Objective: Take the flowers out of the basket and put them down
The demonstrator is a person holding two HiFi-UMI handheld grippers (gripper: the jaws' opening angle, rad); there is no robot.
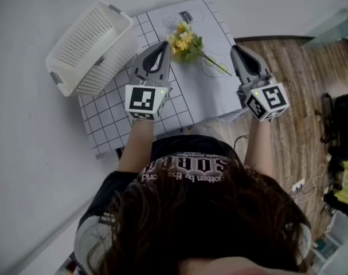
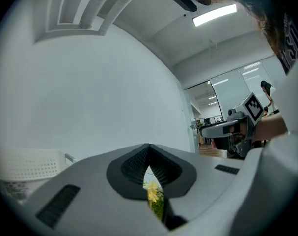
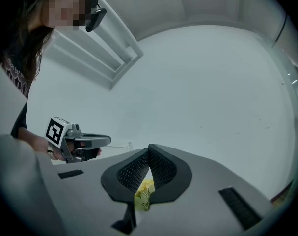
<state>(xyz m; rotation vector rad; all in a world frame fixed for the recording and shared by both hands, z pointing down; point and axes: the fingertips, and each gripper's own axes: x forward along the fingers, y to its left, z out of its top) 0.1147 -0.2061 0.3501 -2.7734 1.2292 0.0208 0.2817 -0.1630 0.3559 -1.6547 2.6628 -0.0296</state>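
Note:
A small bunch of yellow flowers [image 1: 184, 40] with green leaves lies on the white sheet [image 1: 219, 90] on the table, its thin stem running toward the right. The white perforated basket [image 1: 90, 47] stands to the left with nothing showing in it. My left gripper [image 1: 163, 44] is shut, its tip just left of the blossoms and holding nothing. My right gripper [image 1: 235, 49] is also shut and empty, right of the stem's end. In the left gripper view the flowers [image 2: 152, 192] peek through the slit under the closed jaws [image 2: 149, 149]. The right gripper view shows a yellow patch [image 3: 144, 195] below its closed jaws [image 3: 149, 149].
A black-lined grid mat [image 1: 113, 110] lies under the white sheet on the pale table [image 1: 30, 153]. The table's right edge drops to a wooden floor [image 1: 300, 79]. The basket rim [image 2: 26, 163] shows at the left gripper view's lower left.

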